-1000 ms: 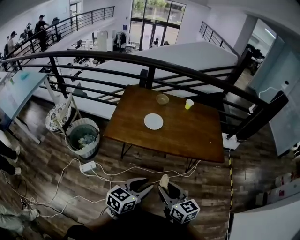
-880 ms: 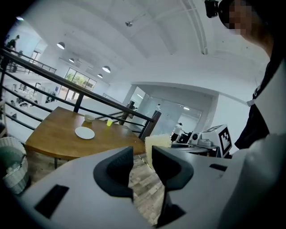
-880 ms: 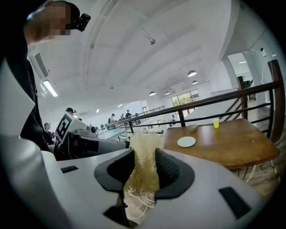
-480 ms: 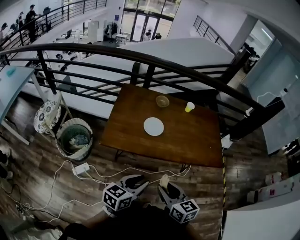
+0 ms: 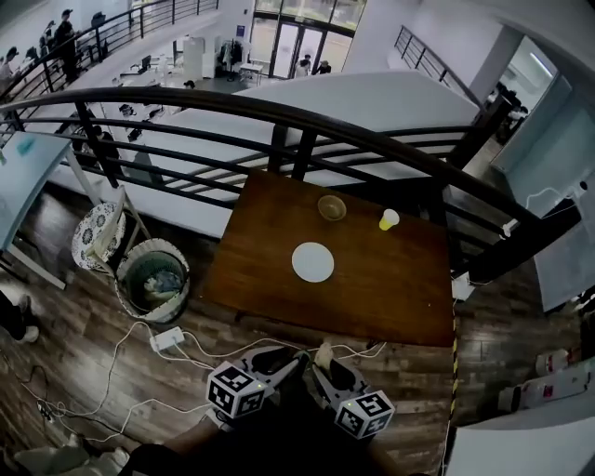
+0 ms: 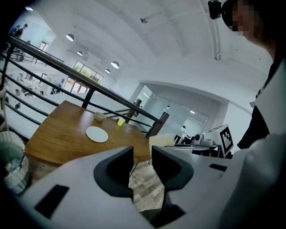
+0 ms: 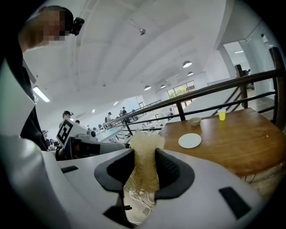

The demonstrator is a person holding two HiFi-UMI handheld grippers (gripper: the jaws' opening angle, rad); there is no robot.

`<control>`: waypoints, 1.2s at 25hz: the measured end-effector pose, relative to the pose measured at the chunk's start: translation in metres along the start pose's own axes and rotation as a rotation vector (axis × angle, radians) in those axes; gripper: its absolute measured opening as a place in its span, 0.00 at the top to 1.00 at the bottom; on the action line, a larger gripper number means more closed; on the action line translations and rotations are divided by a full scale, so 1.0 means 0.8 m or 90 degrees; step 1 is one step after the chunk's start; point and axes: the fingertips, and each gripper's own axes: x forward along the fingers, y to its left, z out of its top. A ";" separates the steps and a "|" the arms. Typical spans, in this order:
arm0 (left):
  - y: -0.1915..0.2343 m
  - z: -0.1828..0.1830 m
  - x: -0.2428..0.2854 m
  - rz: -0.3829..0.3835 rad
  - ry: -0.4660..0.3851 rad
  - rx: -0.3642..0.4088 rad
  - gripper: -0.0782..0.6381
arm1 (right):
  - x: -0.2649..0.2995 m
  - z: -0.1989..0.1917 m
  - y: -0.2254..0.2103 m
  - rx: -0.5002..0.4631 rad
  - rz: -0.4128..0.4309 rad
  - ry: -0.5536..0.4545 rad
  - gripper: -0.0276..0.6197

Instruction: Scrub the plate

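Table (image 5: pixel 372 279), plate (image 5: pixel 312 262); sponge (image 7: pixel 144 152) between right fingers (image 7: pixel 172 172)

Soft, even light fills the hall, from tall windows (image 5: pixel 311 11) at the far end and round ceiling lamps (image 6: pixel 115 65). Shadows are faint. The plate (image 5: pixel 312 262) shows bright white on the dark table (image 5: pixel 381 279). Fisheye bending and dark vignetting mark every edge.

Your head camera looks steeply down at the table (image 5: pixel 372 288) from well back; your left gripper (image 5: pixel 282 361) and right gripper (image 5: pixel 327 364) cameras face it too, low.
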 end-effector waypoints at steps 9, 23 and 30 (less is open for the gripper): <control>0.089 0.067 0.091 0.082 -0.004 -0.021 0.70 | 0.096 0.073 -0.094 0.007 0.086 0.026 0.73; 0.248 0.101 0.242 0.175 0.050 -0.174 0.70 | 0.188 0.152 -0.258 0.033 0.096 0.045 0.73; 0.343 0.092 0.279 0.172 0.091 -0.276 0.70 | 0.271 0.163 -0.302 0.041 0.057 0.058 0.73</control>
